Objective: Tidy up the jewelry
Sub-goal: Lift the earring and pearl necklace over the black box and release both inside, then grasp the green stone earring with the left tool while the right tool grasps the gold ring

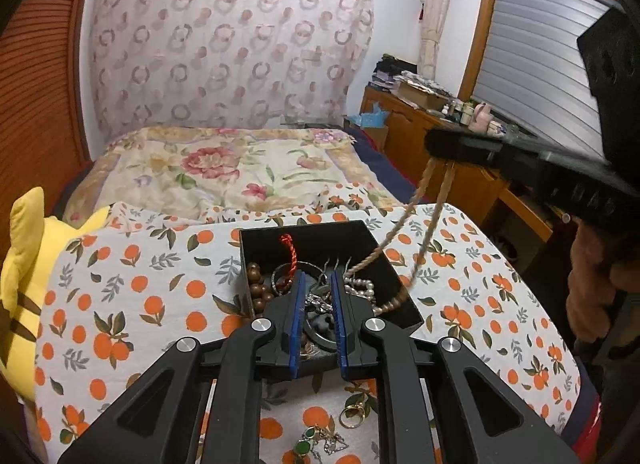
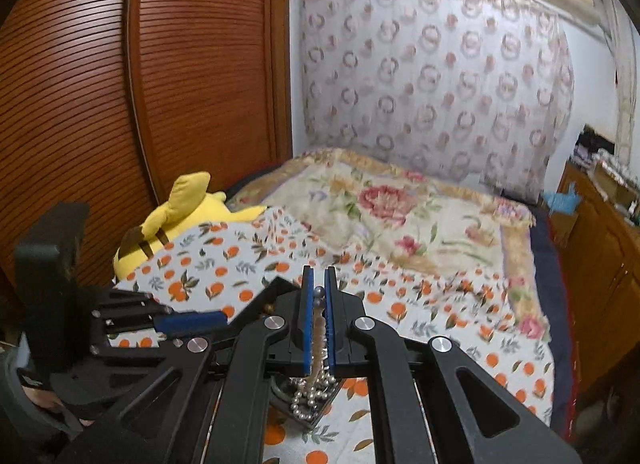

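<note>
Left gripper nearest, jaws slightly parted and empty, tips over the jewelry heap in the black box on the bed. Right gripper, jaws clenched on a bead strand, which trails down into the box beyond the left jaws. Step in hand: likely lifting the strand free; next move needs a straight rise past the box rim, room open to the right.

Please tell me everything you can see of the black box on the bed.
The black box is square, open-topped, with thin matte walls, perhaps card or plastic. It lies flat on the orange-print sheet, one corner towards the far bed. Inside is a heap of jewelry: brown beads, a red cord, pearls, metal rings. A bead strand runs from it up to the right gripper. The left gripper hovers over it.
</note>
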`<state>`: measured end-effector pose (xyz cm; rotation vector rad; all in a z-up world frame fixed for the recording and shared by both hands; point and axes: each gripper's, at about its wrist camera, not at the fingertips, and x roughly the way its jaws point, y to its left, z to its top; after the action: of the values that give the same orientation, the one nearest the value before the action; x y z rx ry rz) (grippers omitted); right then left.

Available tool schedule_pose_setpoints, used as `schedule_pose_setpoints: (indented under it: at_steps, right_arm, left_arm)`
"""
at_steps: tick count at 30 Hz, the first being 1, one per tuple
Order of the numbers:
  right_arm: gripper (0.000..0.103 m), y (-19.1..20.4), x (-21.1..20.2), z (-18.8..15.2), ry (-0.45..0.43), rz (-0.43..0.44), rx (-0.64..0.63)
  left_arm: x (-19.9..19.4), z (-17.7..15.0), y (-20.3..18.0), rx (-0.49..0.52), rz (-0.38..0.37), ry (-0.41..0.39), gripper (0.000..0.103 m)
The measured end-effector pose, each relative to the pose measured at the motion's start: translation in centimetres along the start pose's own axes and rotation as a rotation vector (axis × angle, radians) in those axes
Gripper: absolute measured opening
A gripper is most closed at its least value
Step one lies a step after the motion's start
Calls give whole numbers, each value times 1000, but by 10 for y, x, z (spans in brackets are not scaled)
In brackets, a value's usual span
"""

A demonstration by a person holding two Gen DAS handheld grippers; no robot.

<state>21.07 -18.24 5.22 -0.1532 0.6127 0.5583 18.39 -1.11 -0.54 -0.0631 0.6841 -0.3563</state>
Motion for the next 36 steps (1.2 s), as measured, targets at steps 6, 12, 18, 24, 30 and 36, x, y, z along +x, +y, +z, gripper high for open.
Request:
schedule_pose_setpoints:
  at_steps: [6, 12, 18, 24, 30, 36]
  right_arm:
    - [7, 6, 14, -12, 32, 11, 2]
    - [7, 9, 17, -23, 43, 15, 3]
    - [7, 8, 10, -43, 43, 38, 14]
    - [7, 16, 2, -70, 53, 66, 18]
    - [20, 27, -1, -89, 73, 95, 9]
    - [23, 38, 5, -108, 111, 114, -8]
  left_arm:
    - [-3, -2, 1, -1, 14, -3, 27]
    - [-11, -16, 1, 21, 41, 5, 30]
    - [-22, -31, 3, 42, 61, 8, 38]
    - [-29, -44, 7, 55, 82, 23, 41]
    - [-30, -56, 12, 68, 100, 46, 51]
    - [-28, -73, 16, 75, 104, 83, 52]
